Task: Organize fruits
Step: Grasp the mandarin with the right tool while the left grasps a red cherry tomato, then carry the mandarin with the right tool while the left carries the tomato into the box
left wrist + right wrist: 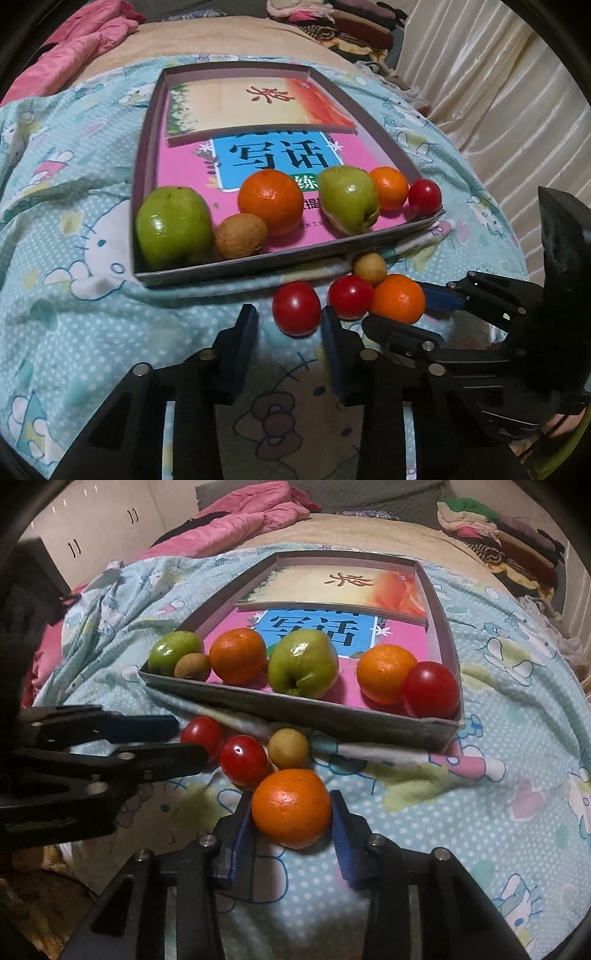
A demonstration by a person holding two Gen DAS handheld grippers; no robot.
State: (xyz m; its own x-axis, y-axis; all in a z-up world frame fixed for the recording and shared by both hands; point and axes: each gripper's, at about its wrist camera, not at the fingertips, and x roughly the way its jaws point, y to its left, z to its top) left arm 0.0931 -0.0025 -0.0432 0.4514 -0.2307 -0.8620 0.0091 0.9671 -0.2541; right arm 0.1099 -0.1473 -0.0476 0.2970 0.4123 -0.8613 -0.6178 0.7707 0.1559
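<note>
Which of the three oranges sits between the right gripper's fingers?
The round orange lying outside the grey cardboard tray on the blanket; the other two oranges lie inside the tray.

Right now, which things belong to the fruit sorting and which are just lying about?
Job: shallow grey cardboard box; loose orange tangerine between the open right gripper; two loose red tomatoes.
Lying about: pink quilt; folded clothes pile.

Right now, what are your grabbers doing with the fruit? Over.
Left gripper open around a tomato. Right gripper open around an orange, not clamped. Second tomato and small brown fruit crowd close.
</note>
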